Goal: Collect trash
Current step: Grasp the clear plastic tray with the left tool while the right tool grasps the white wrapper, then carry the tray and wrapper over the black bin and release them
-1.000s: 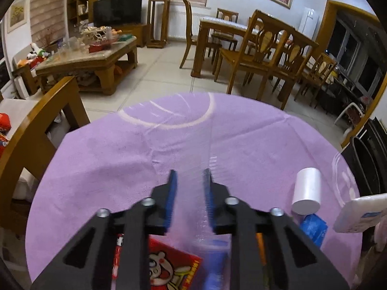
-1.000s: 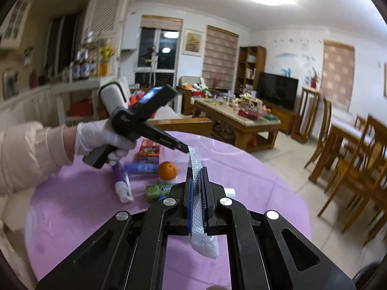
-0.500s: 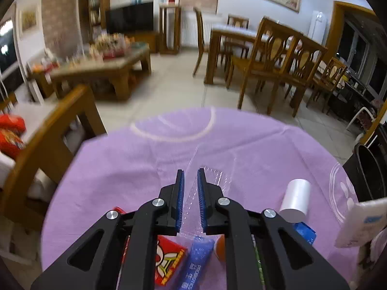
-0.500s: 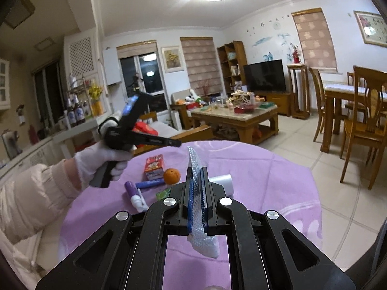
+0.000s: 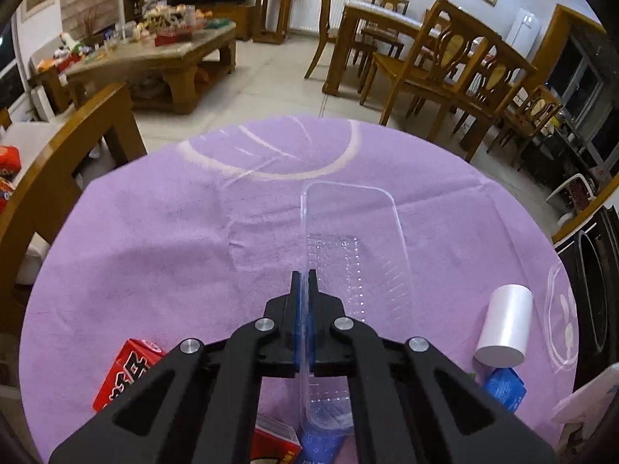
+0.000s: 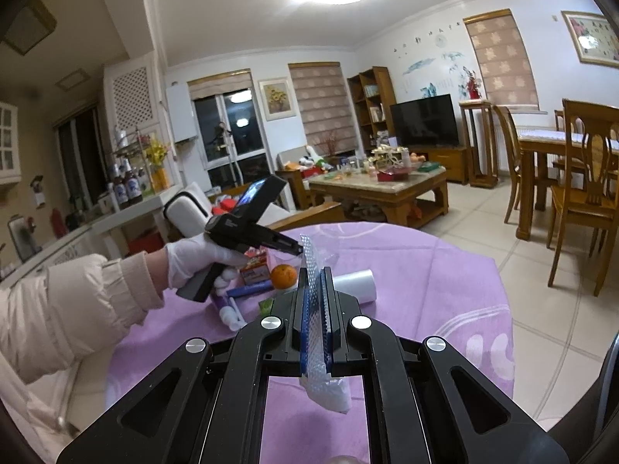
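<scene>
A clear plastic tray [image 5: 356,239] lies on the purple tablecloth [image 5: 154,232]. My left gripper [image 5: 304,276] points steeply down and its jaws are closing on the tray's left rim, pads pressing the thin wall. In the right wrist view a gloved hand [image 6: 193,255] holds the left gripper [image 6: 296,249], whose tip meets the tray's edge. My right gripper [image 6: 314,270] is shut on a strip of bubble wrap [image 6: 327,386], which sticks out above and below the pads, held above the table.
A white roll [image 5: 503,324], a red snack packet [image 5: 123,371] and a blue packet [image 5: 503,386] lie near the tray. An orange [image 6: 283,275] and a purple tube [image 6: 228,309] lie nearby. A wooden chair back [image 5: 58,162] stands left, a dark bin [image 5: 592,290] right.
The left jaws, apart a second ago, have come together on the tray's rim as the gripper dipped toward the table. The right gripper drifted sideways and rolled, still gripping the bubble wrap.
</scene>
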Demonstrator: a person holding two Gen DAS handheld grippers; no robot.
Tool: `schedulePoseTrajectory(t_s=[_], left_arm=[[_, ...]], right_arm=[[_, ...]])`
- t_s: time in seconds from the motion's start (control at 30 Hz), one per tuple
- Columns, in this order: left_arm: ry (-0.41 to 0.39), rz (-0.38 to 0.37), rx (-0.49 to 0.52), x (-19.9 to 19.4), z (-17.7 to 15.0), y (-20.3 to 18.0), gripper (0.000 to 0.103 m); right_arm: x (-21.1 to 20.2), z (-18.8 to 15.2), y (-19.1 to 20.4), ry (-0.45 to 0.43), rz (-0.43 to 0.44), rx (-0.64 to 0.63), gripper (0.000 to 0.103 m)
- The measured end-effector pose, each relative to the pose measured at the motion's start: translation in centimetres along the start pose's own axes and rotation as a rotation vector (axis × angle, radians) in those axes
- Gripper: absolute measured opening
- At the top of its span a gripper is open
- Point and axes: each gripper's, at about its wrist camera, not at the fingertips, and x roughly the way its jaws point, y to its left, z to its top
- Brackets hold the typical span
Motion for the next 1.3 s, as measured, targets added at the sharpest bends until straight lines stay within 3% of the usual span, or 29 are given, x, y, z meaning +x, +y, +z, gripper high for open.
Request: schedulePoseTrajectory(t_s=[0.17, 0.3, 0.47, 0.6, 0.87, 0.93, 1.1, 1.3], left_arm=[[-0.174, -0.113, -0.044, -4.7, -0.3, -1.1, 0.002], [-0.272, -0.162, 0.035, -8.0, -0.1, -6.0, 0.002], [-0.36, -0.278, 0.142, -10.4, -1.7, -14.1, 0.003], [-0.368, -0.393, 0.188, -9.3, -3.3, -20.9, 0.003], [-0.348, -0.579, 0.245, -5.4, -6.3, -32.6, 0.003], [-0.329, -0.618, 0.267, -4.2, -6.9, -35.6, 0.003], [-0.259, -0.665, 0.377, -0.5, -7.9, -42.9, 0.003], [-0.239, -0.639, 0.485, 2.7, -8.3, -46.4, 0.003]], right_arm=[[-0.4, 0.4, -0.1, -0.013, -0.007, 0.008, 0.006], [-1.5, 0.5, -0.2, -0.055, -0.033, 0.019, 0.006], [-5.3, 0.9, -1.6, -0.147, -0.118, 0.048, 0.006], [-10.6, 1.1, -4.2, -0.264, -0.231, 0.092, 0.006], [-23.7, -1.1, -9.2, -0.505, -0.647, 0.144, 0.006], [-26.3, -2.3, -10.8, -0.522, -0.744, 0.168, 0.006], [-29.7, -5.2, -15.6, -0.501, -0.856, 0.26, 0.006], [-30.3, -7.7, -20.6, -0.456, -0.88, 0.327, 0.006]])
